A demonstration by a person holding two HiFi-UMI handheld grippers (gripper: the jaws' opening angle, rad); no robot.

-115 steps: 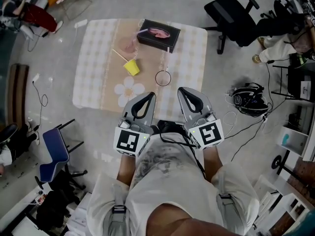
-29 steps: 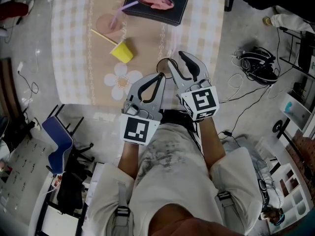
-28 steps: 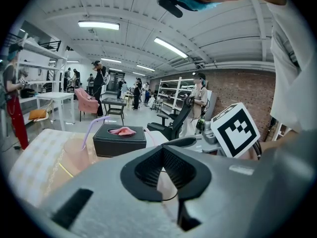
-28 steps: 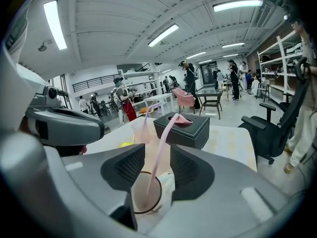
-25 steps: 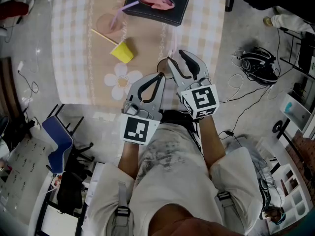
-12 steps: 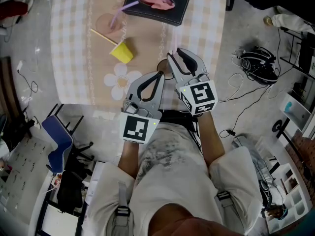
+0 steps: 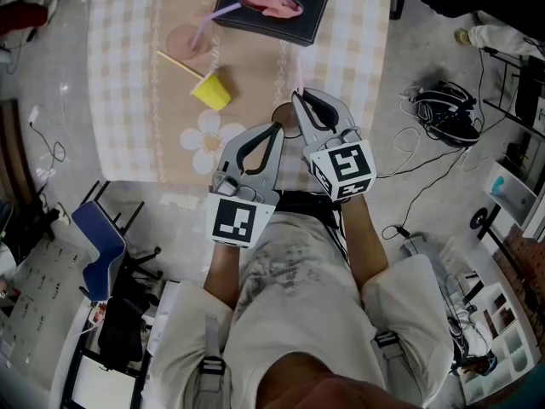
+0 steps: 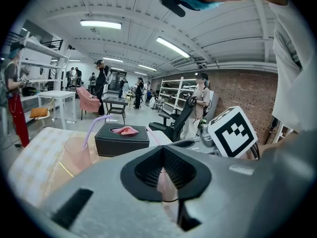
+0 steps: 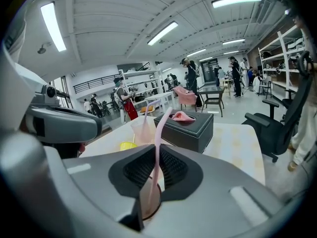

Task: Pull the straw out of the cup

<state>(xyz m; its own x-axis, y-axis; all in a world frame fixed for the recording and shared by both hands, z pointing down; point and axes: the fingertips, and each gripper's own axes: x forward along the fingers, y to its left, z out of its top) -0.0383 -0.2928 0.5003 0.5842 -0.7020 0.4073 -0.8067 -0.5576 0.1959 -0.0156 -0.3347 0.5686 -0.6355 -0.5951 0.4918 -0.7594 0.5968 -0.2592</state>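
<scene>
Checked cloth-covered table (image 7: 128, 83), busy workshop hall behind.

Right gripper (image 7: 298, 99): jaws have just been closing. Ribbed black pads pinch the pale pink plastic straw (image 9: 161, 126). The straw stands in the clear round glass cup with a dark rim (image 9: 144, 202), on the table's near half. Grip looks made; the lift comes next, I judge.

Left gripper (image 7: 277, 128): jaws together, empty, just beside the cup.

Straw thin, smooth, slightly tilted. Cup probably light and unbraced, so it may tip.

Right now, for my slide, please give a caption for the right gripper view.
Right claw has just closed on the straw in the cup; tissue box behind.
</scene>
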